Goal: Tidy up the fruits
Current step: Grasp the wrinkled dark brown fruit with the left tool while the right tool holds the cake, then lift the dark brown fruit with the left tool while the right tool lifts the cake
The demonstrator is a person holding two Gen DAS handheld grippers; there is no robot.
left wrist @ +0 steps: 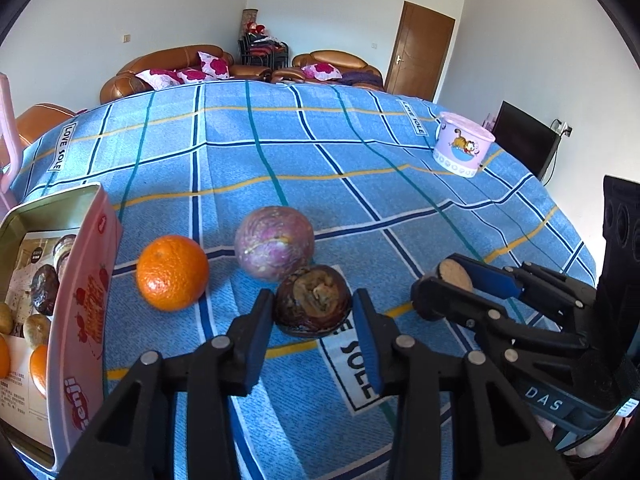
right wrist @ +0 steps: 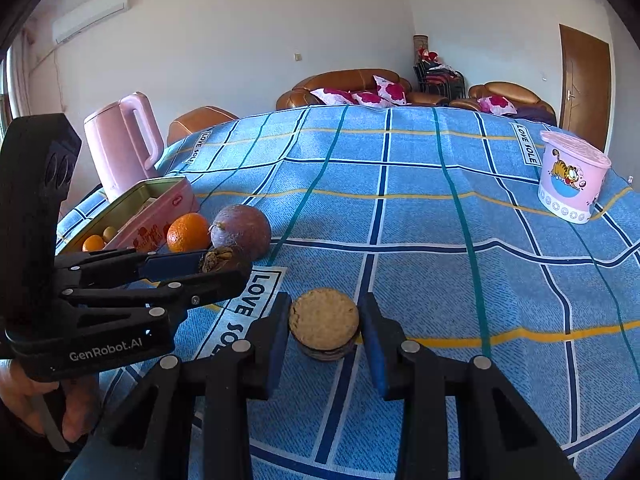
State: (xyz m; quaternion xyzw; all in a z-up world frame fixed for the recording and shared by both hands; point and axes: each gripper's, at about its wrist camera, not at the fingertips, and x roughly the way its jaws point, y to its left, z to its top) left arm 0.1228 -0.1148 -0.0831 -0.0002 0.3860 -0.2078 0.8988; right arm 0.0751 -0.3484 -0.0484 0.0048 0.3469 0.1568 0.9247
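A dark purple-brown fruit half (left wrist: pixel 316 296), cut side up, lies on the blue checked cloth (left wrist: pixel 360 152). My left gripper (left wrist: pixel 312 314) is shut on it, a pad against each side. My right gripper (right wrist: pixel 325 330) is shut on a round fruit half with a tan cut face (right wrist: pixel 324 316). Seen from the left wrist, that right gripper (left wrist: pixel 448 286) sits just right of the left one. An orange (left wrist: pixel 172 272) and a whole purple fruit (left wrist: pixel 274 242) rest just beyond the dark half. The open pink tin (left wrist: pixel 80 300) at the left holds several fruits.
A pink kettle (right wrist: pixel 120 148) stands behind the tin at the cloth's left edge. A pink tub with a cartoon cat (right wrist: pixel 572 176) sits at the far right. Brown sofas (right wrist: pixel 348 88) line the wall behind. A hand (right wrist: pixel 76 408) holds the left gripper (right wrist: pixel 228 266).
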